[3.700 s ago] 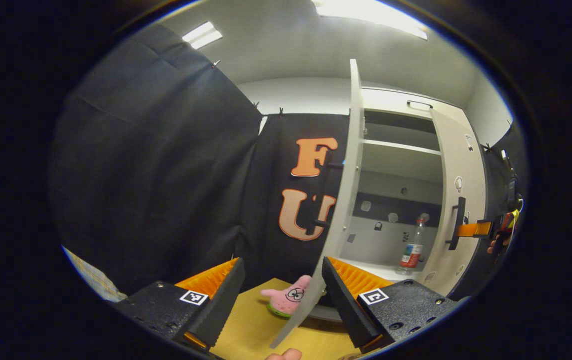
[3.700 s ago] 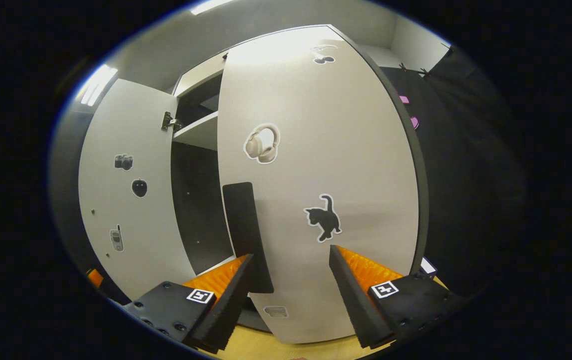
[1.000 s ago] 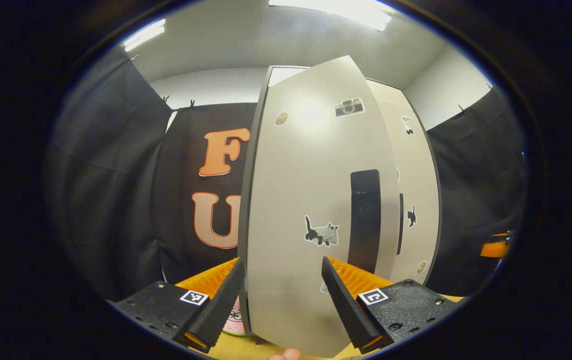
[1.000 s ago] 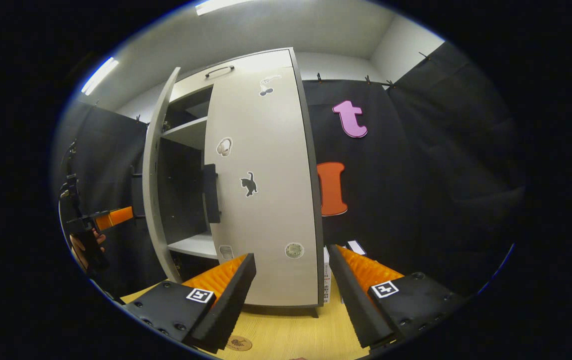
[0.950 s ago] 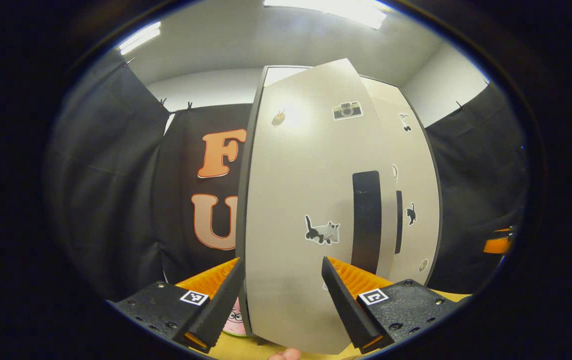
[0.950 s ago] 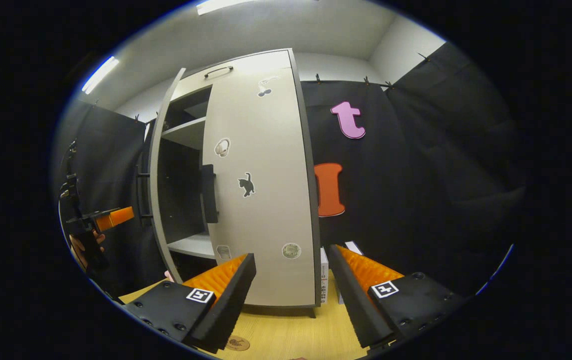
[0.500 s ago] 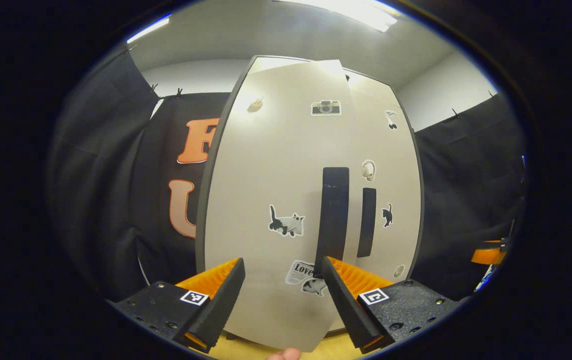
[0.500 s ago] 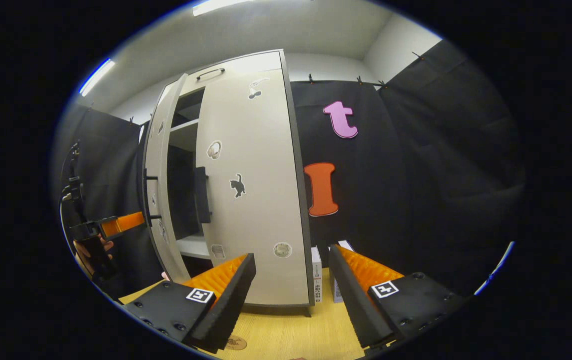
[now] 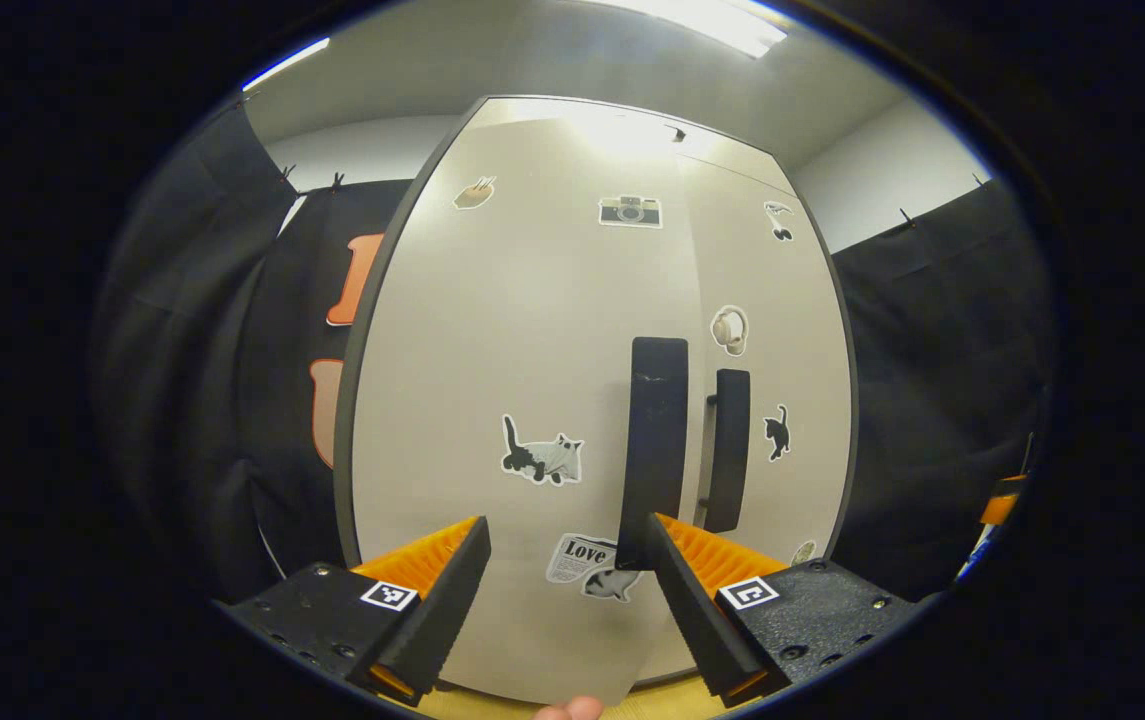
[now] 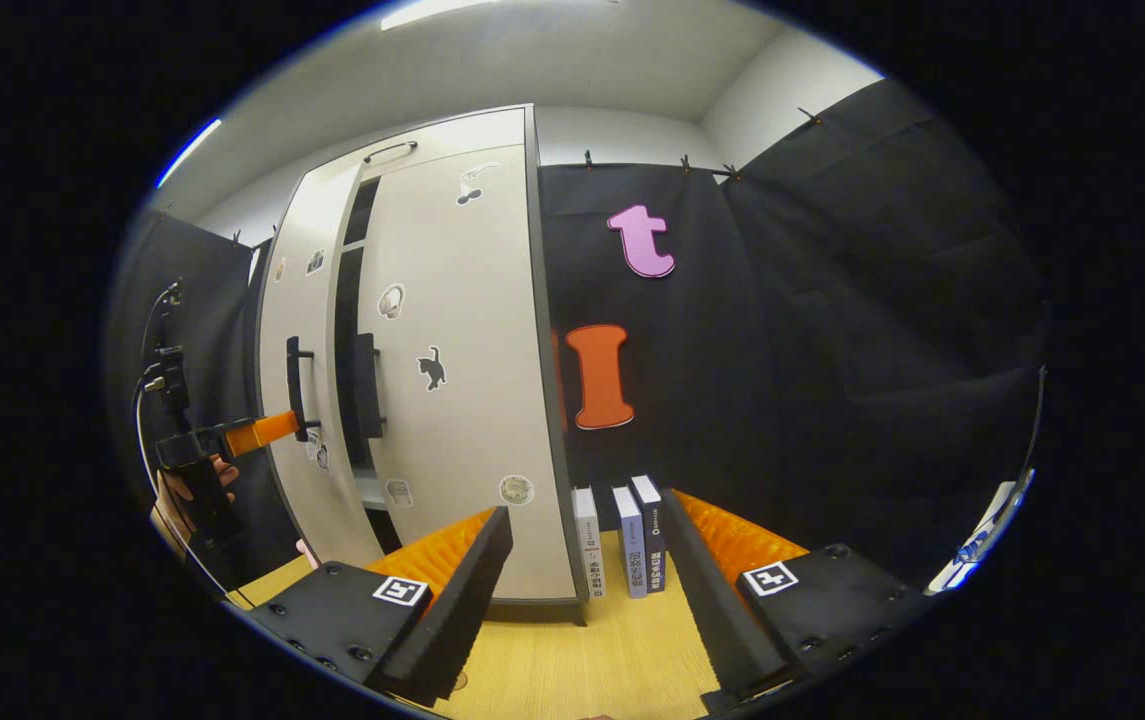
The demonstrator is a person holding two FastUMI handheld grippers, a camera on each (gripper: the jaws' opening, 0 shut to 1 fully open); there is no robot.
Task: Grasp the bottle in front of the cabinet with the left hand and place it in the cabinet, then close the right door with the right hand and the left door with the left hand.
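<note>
My left gripper faces the left door, a smooth, matt pale laminate with a soft sheen under the light; its handle looks matt dark plastic. Paper-like stickers lie flat on it. Beyond my right gripper, the table shows light wood grain, the books smooth covers, the wall creased matt cloth

Three books are standing upright, side by side, on the wooden tabletop, just beside the cabinet's right side and against the black cloth wall. Ceiling light strips are glowing overhead.
</note>
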